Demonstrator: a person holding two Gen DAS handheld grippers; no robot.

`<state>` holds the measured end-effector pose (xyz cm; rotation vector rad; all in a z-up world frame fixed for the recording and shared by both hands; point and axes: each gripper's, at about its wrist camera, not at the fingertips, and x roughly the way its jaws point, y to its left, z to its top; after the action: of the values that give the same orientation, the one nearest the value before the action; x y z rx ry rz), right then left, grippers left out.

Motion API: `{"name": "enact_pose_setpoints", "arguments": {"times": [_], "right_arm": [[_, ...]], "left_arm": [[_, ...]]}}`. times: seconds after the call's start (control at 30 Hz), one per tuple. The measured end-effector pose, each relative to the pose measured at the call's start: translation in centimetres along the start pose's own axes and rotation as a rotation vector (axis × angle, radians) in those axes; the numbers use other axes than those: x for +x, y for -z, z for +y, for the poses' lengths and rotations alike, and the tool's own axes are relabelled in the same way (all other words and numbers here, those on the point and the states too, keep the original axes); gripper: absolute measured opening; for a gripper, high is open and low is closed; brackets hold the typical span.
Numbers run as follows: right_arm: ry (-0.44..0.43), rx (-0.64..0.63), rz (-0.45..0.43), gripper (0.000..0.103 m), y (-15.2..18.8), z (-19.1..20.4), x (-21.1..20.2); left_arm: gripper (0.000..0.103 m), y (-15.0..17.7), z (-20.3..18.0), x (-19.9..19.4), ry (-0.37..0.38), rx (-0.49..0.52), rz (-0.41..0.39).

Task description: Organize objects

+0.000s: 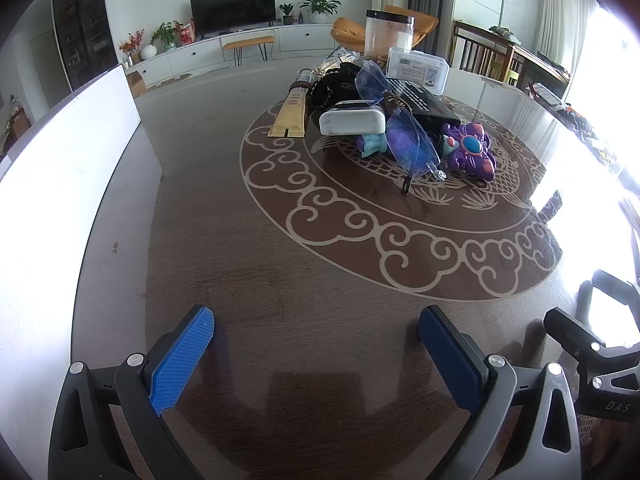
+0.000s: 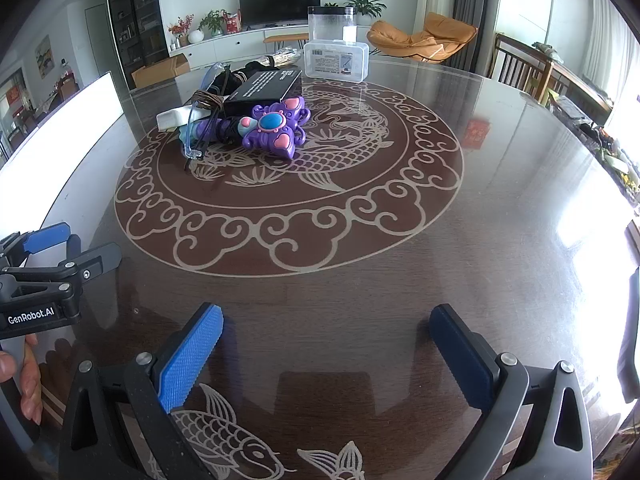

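While both the left gripper (image 1: 316, 354) and right gripper (image 2: 326, 352) hang at the bottom of frame with jaws apart and empty, the cluttered pile sits upper centre on the table (image 1: 280, 260); its blue glasses (image 1: 400, 136) look light, slippery and fragile, best pinched at the bridge, the purple toy (image 2: 274, 128) stiffer, graspable across its body

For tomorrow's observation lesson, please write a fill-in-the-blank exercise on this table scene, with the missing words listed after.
1. Both hand-held grippers, left and right, have their jaws ____.
2. The butterfly toy is mainly ____ in colour.
3. The black box lies ____ the butterfly toy as the right wrist camera sees it.
4. The table bears a ring of ____ patterns.

Missing words: open; purple; behind; cloud
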<state>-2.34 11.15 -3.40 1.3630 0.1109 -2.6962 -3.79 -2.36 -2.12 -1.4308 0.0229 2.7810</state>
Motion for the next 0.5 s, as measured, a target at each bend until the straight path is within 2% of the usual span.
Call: {"name": "enact_pose_setpoints", "arguments": {"times": [0.5], "right_arm": [[0.0, 0.0, 0.0, 0.103, -0.07, 0.05, 0.02]], "left_arm": [[0.103, 0.0, -0.02, 0.01, 0.0, -0.001, 0.0]]}}
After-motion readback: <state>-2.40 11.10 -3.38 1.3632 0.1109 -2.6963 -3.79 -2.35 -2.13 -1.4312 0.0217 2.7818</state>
